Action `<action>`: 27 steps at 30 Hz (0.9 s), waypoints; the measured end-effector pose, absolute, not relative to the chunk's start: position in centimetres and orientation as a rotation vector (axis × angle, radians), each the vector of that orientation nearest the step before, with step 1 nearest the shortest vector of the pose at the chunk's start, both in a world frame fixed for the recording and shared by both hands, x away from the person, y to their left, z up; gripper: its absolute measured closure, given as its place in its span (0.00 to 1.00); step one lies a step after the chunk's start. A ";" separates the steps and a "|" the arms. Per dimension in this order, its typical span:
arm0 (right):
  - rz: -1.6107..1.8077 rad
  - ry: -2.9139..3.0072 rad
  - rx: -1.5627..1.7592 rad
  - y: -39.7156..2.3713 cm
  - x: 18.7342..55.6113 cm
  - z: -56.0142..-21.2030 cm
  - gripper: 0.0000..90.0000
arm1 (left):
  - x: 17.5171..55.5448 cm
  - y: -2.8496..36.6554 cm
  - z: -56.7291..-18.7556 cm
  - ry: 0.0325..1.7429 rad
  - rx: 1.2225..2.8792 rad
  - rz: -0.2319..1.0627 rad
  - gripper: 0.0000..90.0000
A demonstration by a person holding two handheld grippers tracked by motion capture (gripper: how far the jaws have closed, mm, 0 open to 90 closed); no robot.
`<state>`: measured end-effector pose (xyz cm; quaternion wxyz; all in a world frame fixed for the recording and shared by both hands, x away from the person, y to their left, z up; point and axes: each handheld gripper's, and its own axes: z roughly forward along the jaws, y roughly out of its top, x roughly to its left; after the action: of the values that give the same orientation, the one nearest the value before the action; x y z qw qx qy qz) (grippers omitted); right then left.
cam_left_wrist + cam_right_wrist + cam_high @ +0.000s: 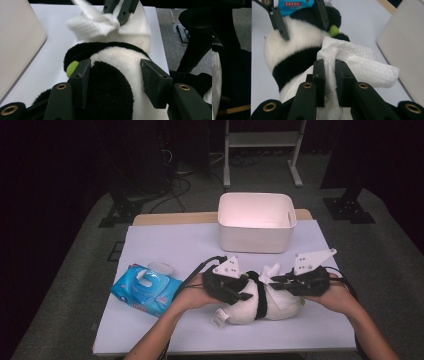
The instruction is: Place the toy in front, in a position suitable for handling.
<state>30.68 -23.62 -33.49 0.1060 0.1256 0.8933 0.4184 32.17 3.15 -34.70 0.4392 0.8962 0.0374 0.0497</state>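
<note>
Right gripper view: right gripper (329,82) is pinching wipe (359,62) thinly, risking slip; left gripper (113,82) is clamping panda plush (117,60).

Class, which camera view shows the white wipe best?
The right gripper view: the wipe lies large and sharp, pinched between that gripper's jaws. The left gripper view shows it blurred; the high view shows a small corner.

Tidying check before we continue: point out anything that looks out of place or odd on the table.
Nothing looks damaged or spilled. The panda plush lies on its side, and the wet-wipe pack has its lid flipped open.
</note>
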 end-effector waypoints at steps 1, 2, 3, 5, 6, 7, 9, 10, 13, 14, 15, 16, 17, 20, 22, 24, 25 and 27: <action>1.220 2.638 0.353 -23.0 30.7 -33.4 0.88 | 32.1 3.1 -34.7 0.086 2.231 0.127 0.49; 1.201 2.649 0.333 -22.5 30.7 -33.5 0.89 | 32.1 3.1 -34.7 0.086 2.233 0.129 0.49; 1.186 2.663 0.319 -22.0 30.8 -33.6 0.89 | 32.0 3.2 -34.7 0.091 2.234 0.129 0.49; 1.164 2.672 0.304 -21.7 30.8 -33.6 0.90 | 32.0 3.3 -34.7 0.089 2.232 0.132 0.49; 1.168 2.668 0.309 -22.0 30.9 -33.5 0.90 | 32.1 3.4 -34.7 0.089 2.229 0.130 0.49; 1.176 2.662 0.321 -22.4 30.9 -33.5 0.90 | 32.1 3.4 -34.7 0.090 2.227 0.127 0.49; 1.193 2.651 0.349 -23.3 30.8 -33.5 0.90 | 32.1 3.3 -34.7 0.088 2.224 0.128 0.49; 1.200 2.642 0.365 -23.8 30.7 -33.5 0.90 | 32.2 3.3 -34.7 0.087 2.224 0.126 0.49; 1.219 2.608 0.419 -25.7 30.4 -33.4 0.90 | 32.3 3.4 -34.7 0.093 2.222 0.121 0.49; 1.222 2.602 0.438 -26.3 30.3 -33.5 0.91 | 32.3 3.4 -34.8 0.093 2.221 0.119 0.49; 1.230 2.599 0.464 -27.0 30.3 -33.7 0.91 | 32.3 3.4 -34.8 0.092 2.222 0.119 0.49; 1.242 2.599 0.488 -27.5 30.2 -33.9 0.90 | 32.3 3.3 -34.8 0.091 2.220 0.119 0.49; 1.248 2.596 0.497 -27.9 30.1 -34.0 0.91 | 32.3 3.3 -34.8 0.091 2.220 0.119 0.49; 1.261 2.586 0.510 -28.2 29.9 -34.2 0.90 | 32.3 3.0 -34.7 0.090 2.227 0.120 0.49; 1.260 2.587 0.491 -27.8 30.0 -34.1 0.90 | 32.4 2.9 -34.7 0.093 2.229 0.117 0.48; 1.273 2.596 0.466 -26.9 30.2 -34.1 0.90 | 32.5 2.9 -34.6 0.095 2.235 0.115 0.48; 1.273 2.601 0.447 -26.4 30.3 -34.1 0.90 | 32.5 2.9 -34.6 0.098 2.234 0.116 0.48; 1.295 2.604 0.426 -25.6 30.6 -34.1 0.90 | 32.5 3.0 -34.7 0.102 2.232 0.115 0.48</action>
<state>30.64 -25.59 -34.10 0.1012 0.1441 0.8814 0.4384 32.50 3.00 -34.66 0.4368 0.8974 0.0410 0.0464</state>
